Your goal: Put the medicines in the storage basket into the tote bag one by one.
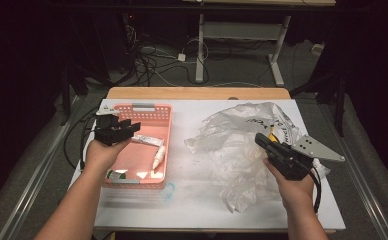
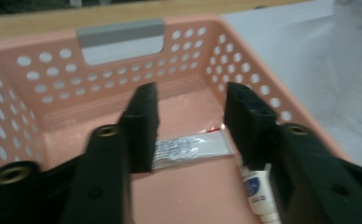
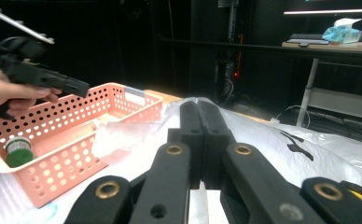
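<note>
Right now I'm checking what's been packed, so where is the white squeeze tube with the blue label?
In the high view the white squeeze tube with the blue label lies inside the pink perforated plastic basket at the table's left, near its right wall, beside the flat silver sachet.

White tube (image 2: 258, 193) half behind the left tongs (image 2: 191, 119), its tip cut off by the bottom edge

The high view looks forward and down on the whole counter (image 1: 192, 200); the left gripper view peers close into the pink basket (image 2: 123, 65) past its own fingers (image 2: 142, 126); the right gripper view looks low across the counter, sharing that basket.
</note>
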Tool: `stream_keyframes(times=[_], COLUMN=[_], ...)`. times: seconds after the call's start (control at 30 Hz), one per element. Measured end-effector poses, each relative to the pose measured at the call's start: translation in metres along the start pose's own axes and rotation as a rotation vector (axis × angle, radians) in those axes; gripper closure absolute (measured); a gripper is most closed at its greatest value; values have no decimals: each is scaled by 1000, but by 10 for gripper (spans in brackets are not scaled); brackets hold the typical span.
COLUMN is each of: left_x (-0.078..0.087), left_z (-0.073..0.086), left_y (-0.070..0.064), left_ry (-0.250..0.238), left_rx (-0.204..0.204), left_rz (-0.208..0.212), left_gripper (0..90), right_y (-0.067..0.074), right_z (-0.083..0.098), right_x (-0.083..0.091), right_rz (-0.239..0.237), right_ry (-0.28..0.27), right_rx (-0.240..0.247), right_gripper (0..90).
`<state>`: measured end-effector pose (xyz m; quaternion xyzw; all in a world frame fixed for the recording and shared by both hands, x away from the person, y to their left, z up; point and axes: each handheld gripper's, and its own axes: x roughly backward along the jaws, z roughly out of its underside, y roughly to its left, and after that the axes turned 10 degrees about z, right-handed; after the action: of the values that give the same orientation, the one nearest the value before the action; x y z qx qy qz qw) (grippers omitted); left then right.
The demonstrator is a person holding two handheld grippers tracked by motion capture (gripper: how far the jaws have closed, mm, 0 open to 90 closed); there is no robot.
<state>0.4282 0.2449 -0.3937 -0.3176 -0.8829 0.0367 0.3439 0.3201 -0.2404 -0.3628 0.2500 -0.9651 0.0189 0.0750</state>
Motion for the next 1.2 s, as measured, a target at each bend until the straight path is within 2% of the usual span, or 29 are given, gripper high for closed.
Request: stream_keyframes(times=[0.03, 0.07, 0.1, 0.13, 0.2, 0.27, 0.37, 0.43, 0.67, 0.73, 1.07, 1.2], left_x=[-3, -5, -8, -11, -18, -28, -44, -52, -67, -71, -75, -78], left_z=[-2, -4, -5, -7, -11, -13, -13, -12, -8, -9, -11, -9], left_y=[3, 6, 9, 13, 18, 23, 29, 32, 38, 37, 37, 38], left_ry=[8, 19, 31, 51, 85, 136, 201, 237, 295, 338, 364, 402], left_rx=[16, 29, 41, 57, 76, 70, 73, 75, 84, 73, 56, 61], left_rz=[-1, -8, -12, -27, -64, -117, -163, -173, -205, -215, -217, -236], left_gripper=[705, 705, 810, 810, 880, 881, 882, 882, 881, 881, 881, 880], right_y=[0, 0, 0, 0, 0, 0, 0, 0, 0, 0, 4, 4], right_z=[0, 0, 0, 0, 0, 0, 0, 0, -1, -1, -1, -2], right_x=[-1, -1, -1, -1, -2, -2, -3, -3, -1, -1, -2, -2], right_rz=[-3, -3, -5, -5, -7, -8, -15, -16, -23, -26, -34, -32], right_ry=[3, 3, 1, 1, 0, 3, 4, 2, -8, -8, -5, -9], right_rx=[-1, -1, 0, 0, 0, 1, 1, -2, 7, 6, 12, 11], right_gripper=[900, 900, 900, 900, 900, 900, 900, 900, 900, 900, 900, 900])
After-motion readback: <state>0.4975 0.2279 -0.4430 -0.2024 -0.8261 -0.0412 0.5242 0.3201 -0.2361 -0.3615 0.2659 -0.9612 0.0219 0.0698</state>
